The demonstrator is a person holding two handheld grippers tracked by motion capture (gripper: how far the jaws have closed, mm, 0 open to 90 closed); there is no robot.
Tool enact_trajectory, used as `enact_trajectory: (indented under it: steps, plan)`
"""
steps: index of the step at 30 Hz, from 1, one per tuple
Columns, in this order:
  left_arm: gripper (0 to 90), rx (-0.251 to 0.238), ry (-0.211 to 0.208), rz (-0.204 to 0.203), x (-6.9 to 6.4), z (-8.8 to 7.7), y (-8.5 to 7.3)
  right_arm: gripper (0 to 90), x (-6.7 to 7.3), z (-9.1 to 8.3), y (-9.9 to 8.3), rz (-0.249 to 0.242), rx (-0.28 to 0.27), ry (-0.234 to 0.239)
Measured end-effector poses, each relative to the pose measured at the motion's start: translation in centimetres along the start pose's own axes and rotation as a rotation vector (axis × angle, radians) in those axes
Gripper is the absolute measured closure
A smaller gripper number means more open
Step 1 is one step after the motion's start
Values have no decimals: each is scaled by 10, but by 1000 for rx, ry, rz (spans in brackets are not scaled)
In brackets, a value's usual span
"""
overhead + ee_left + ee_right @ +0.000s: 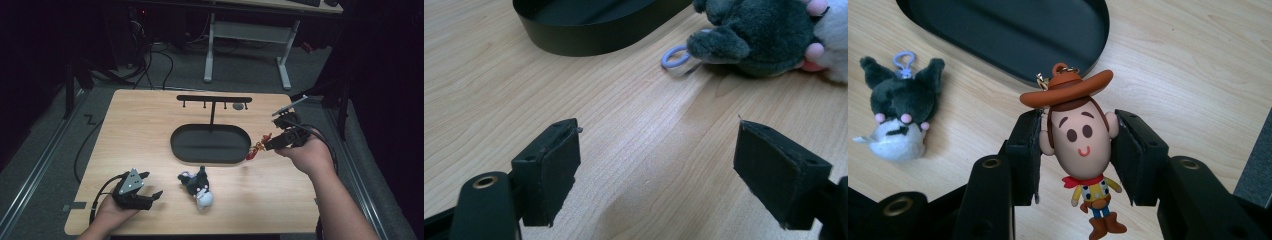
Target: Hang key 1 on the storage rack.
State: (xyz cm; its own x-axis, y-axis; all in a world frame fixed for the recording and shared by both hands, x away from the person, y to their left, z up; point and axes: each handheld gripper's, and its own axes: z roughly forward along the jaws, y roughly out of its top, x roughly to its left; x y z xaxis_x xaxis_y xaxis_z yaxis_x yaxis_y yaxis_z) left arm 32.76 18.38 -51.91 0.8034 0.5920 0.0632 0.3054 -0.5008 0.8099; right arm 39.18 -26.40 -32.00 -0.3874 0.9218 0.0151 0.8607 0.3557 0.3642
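Note:
My right gripper is shut on a cowboy keychain figure with a brown hat; the pads press on both sides of its head. In the high view that right gripper hangs above the table by the right end of the black oval tray, the cowboy figure at its tip. A grey and white plush keychain with a lilac clip lies on the table in front of the tray. My left gripper rests open at the front left, its jaws wide apart over bare wood, short of the plush.
A black T-shaped hanger stand with small hooks rises from the tray's back. The wooden table has bare room at the left and right. A white desk frame stands on the floor beyond it.

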Motion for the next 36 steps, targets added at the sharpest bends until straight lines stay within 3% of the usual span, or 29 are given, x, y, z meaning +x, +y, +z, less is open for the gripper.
enact_trajectory:
  steps: [14,36]
  plan:
    - [191,-2,0,0,1,0,0,568,1,-12,36,-8,28,-21]
    - [191,1,-5,1,1,0,0,568,0,6,71,-25,150,-19]
